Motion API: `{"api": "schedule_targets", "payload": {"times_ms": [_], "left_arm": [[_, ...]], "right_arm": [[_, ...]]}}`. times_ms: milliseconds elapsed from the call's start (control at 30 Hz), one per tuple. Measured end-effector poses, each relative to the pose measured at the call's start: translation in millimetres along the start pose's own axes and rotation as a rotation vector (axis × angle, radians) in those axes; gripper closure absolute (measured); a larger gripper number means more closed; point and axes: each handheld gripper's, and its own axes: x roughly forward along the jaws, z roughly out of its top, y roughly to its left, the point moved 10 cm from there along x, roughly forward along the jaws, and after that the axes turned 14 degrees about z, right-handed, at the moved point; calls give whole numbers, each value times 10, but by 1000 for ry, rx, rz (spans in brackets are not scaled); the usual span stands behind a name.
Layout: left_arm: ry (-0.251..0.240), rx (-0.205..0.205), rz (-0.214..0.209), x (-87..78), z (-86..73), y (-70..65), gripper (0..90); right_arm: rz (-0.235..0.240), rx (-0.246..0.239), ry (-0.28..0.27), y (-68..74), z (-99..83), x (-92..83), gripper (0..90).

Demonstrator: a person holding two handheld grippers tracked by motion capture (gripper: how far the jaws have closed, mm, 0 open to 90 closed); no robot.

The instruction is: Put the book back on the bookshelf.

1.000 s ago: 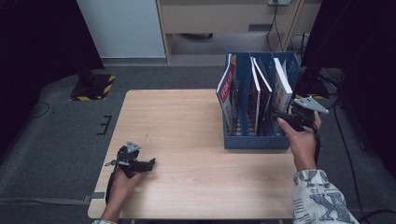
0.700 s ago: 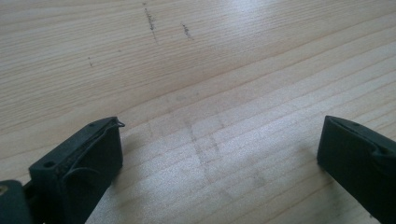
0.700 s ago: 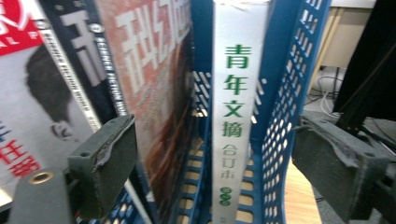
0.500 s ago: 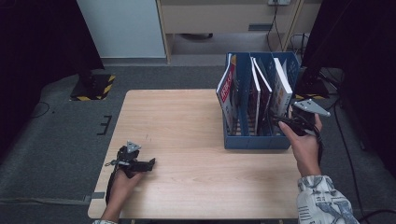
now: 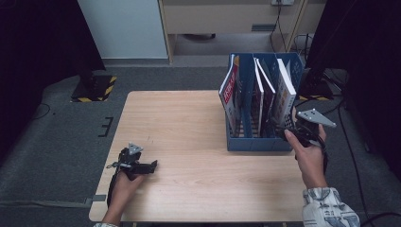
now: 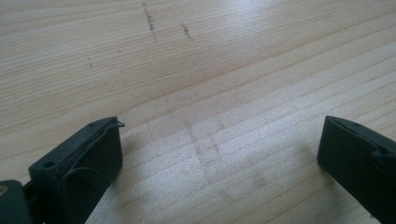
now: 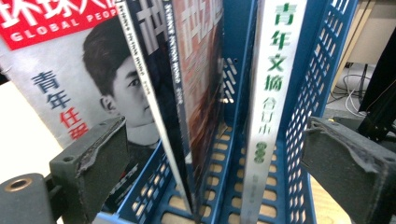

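Note:
A blue file rack (image 5: 257, 142) stands at the right of the wooden table (image 5: 184, 118). It holds a red-covered magazine (image 5: 230, 92), a dark magazine (image 5: 263, 92) and a white book (image 5: 283, 97), all upright. My right gripper (image 5: 292, 126) hovers just off the rack's front right corner and faces it. Its jaws have just been opening and stand apart, pressing on nothing. In the right gripper view the white book's spine (image 7: 271, 107) and the dark magazine (image 7: 196, 84) stand beyond my right gripper (image 7: 219, 163). My left gripper (image 5: 152, 165) rests low at the table's front left, open over bare wood (image 6: 219, 154).
A wooden cabinet (image 5: 227, 14) and a white panel (image 5: 125, 28) stand behind the table. A black-and-yellow striped base (image 5: 97, 87) sits on the grey floor at the left. Cables (image 5: 352, 142) trail on the floor right of the rack.
My right hand has drawn a little back from the white book toward the table's near right side, and its jaws stand wider. The left hand has kept still.

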Motion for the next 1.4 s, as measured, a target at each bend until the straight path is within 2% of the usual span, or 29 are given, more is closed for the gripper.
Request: {"api": "schedule_targets", "payload": {"times_ms": [300,467,633,733,867,1067,1400], "left_arm": [[0,1,0,0,0,0,0],[0,0,0,0,0,0,0],[0,1,0,0,-1,0,0],[0,1,0,0,-1,0,0],[0,1,0,0,0,0,0],[0,0,0,0,0,0,0],[0,0,1,0,0,-1,0]], "right_arm": [[43,7,16,168,-154,-85,73],[74,23,9,268,-188,-110,74],[93,15,12,363,-213,-116,74],[103,16,14,400,-226,-100,74],[125,41,15,453,-242,-70,74],[149,24,27,570,-240,-13,74],[188,23,46,747,-249,101,74]]}}
